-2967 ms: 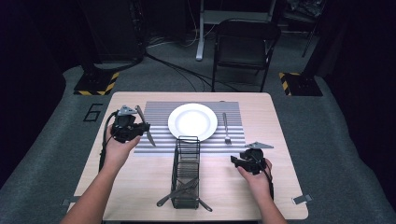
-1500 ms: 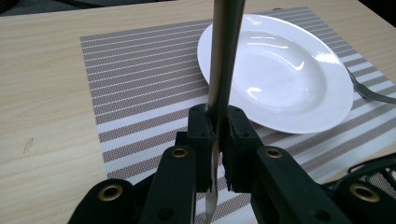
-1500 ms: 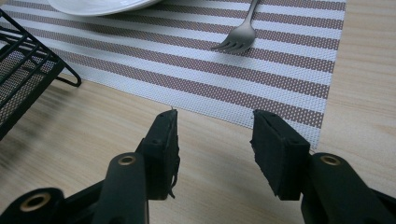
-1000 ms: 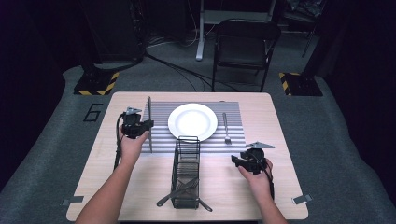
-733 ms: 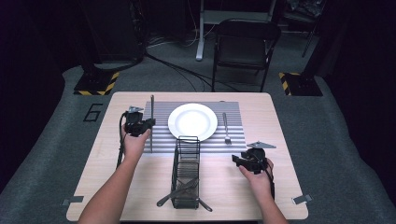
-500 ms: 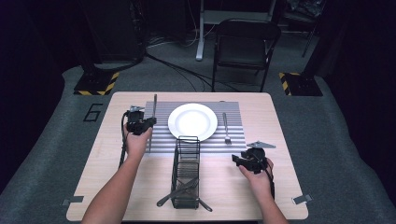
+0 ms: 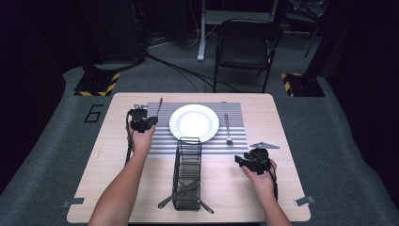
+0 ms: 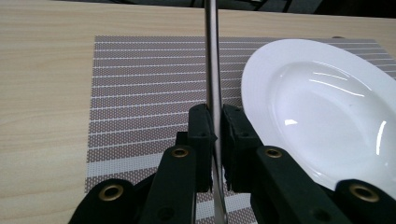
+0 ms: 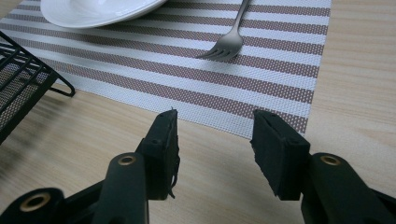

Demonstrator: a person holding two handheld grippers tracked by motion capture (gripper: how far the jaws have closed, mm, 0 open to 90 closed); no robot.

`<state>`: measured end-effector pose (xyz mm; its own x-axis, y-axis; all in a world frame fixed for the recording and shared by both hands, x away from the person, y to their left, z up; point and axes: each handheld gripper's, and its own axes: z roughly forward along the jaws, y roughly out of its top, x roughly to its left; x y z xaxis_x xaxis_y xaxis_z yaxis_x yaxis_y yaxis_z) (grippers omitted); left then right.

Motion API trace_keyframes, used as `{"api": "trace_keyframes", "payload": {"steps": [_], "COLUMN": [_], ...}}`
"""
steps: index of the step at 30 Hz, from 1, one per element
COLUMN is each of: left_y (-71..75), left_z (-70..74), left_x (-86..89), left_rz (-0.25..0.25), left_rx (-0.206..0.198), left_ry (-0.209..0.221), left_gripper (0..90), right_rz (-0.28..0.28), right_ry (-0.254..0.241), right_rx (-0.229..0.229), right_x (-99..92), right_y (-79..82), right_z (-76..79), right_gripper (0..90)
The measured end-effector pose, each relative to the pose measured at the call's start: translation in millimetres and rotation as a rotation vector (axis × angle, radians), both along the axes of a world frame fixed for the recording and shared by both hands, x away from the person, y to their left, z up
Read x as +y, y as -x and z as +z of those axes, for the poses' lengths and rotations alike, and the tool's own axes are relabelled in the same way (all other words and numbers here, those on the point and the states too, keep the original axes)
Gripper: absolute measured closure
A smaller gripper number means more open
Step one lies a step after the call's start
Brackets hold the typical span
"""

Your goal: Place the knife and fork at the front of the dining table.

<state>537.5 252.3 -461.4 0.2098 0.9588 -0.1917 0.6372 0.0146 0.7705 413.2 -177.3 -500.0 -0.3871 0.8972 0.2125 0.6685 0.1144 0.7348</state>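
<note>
Your left tool [image 7: 145,121] is clenched on a slim metal utensil [image 8: 211,70]; in the left gripper view its shaft runs straight up the middle of the frame from between the two black pads [image 8: 201,135], which press on it from both sides. Which kind of utensil it is cannot be told. In the high view it sits left of centre, over the left part of the striped placemat [image 7: 160,136], just beside the white plate [image 7: 194,122], with its free end pointing toward the top of the frame.

Your right tool [image 7: 251,161] sits at the lower right of the high view, released: in the right gripper view its jaws stand apart over bare worktop [image 9: 355,116] with nothing between them. A fork [image 9: 228,44] lies on the placemat beyond them. The wire basket [image 7: 187,174] stands at lower centre.
</note>
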Motion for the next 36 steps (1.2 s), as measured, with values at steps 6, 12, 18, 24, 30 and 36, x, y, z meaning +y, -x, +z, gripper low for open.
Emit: {"api": "trace_keyframes", "payload": {"steps": [6, 12, 18, 24, 30, 36], "left_y": [-9.5, -15.4, -19.4, -22.6, -25.3, -28.5], "left_z": [-7.4, -18.9, -28.2, -34.0, -39.2, -44.0], "left_x": [0.0, -1.3, -3.7, -6.1, -3.9, -4.9], "left_rz": [0.04, 0.052, 0.072, 0.087, 0.113, 0.142], "left_rx": [0.032, 0.053, 0.082, 0.087, 0.088, 0.094], "left_ry": [0.005, -0.053, -0.024, -0.015, 0.01, 0.028], "left_gripper": [82.6, 82.6, 82.6, 82.5, 82.5, 82.5], "right_rz": [0.001, -0.002, -0.002, 0.008, 0.011, 0.013], "right_ry": [-0.003, -0.008, -0.007, -0.003, -0.002, -0.007], "right_rx": [0.003, 0.002, 0.001, 0.007, 0.0, 0.002], "right_x": [-0.4, -2.5, -2.3, 0.0, 0.4, 1.9], "right_y": [0.0, -0.1, 0.2, 0.4, 1.0, 1.8], "right_z": [0.1, -0.3, 0.2, -0.5, 0.2, 0.6], "right_gripper": [50.5, 50.6, 50.6, 50.6, 50.6, 50.6]}}
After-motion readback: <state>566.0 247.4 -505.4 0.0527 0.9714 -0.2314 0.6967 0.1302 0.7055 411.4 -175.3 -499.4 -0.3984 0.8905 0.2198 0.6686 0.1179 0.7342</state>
